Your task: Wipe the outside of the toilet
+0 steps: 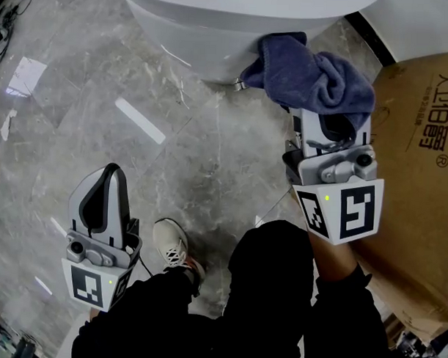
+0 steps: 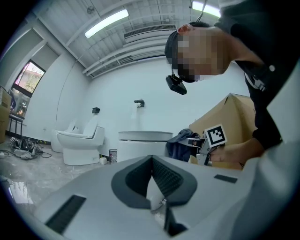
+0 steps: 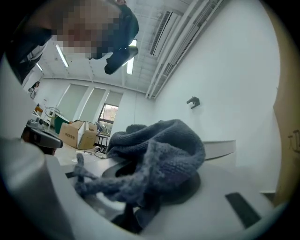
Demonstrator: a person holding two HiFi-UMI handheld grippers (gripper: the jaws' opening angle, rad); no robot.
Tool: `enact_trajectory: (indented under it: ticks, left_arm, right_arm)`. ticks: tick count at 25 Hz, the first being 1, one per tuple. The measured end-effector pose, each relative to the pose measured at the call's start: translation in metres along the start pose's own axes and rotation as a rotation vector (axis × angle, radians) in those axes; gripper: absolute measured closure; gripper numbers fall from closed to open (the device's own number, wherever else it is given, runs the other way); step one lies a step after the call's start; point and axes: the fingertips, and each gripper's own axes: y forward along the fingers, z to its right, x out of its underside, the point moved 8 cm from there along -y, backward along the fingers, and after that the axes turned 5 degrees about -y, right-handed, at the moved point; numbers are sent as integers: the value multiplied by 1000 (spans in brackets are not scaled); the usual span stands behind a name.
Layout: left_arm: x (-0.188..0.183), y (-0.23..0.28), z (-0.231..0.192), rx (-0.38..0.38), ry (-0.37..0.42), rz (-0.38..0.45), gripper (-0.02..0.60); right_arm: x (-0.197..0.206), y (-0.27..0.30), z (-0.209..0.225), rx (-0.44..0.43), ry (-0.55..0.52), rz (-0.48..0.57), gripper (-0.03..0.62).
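The white toilet (image 1: 214, 27) fills the top of the head view, seen from above. A blue-grey cloth (image 1: 316, 75) is bunched against the toilet's lower right side, and my right gripper (image 1: 330, 125) is shut on it; the cloth covers the fingertips. In the right gripper view the cloth (image 3: 154, 159) drapes over both jaws, with the toilet's rim (image 3: 220, 149) behind it. My left gripper (image 1: 110, 174) hangs over the floor at lower left, shut and holding nothing. In the left gripper view its jaws (image 2: 152, 161) meet at the tip, and the toilet (image 2: 140, 147) stands ahead.
A large cardboard box (image 1: 422, 167) stands close on the right. The person's shoe (image 1: 174, 246) and black-trousered legs are on the grey marble floor (image 1: 102, 97) below. In the left gripper view a second toilet (image 2: 79, 145) and a small bin (image 2: 112, 155) stand farther off.
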Motion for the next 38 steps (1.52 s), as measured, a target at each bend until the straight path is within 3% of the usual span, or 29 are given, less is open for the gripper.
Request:
enact_trajectory:
  ticks: [7, 38]
  left_arm:
    - [4, 3, -3, 2, -11, -11, 571]
    - [19, 13, -7, 27, -34, -59, 571]
  right_arm:
    - [23, 15, -6, -45, 25, -35, 494]
    - [144, 20, -7, -87, 150, -156, 494]
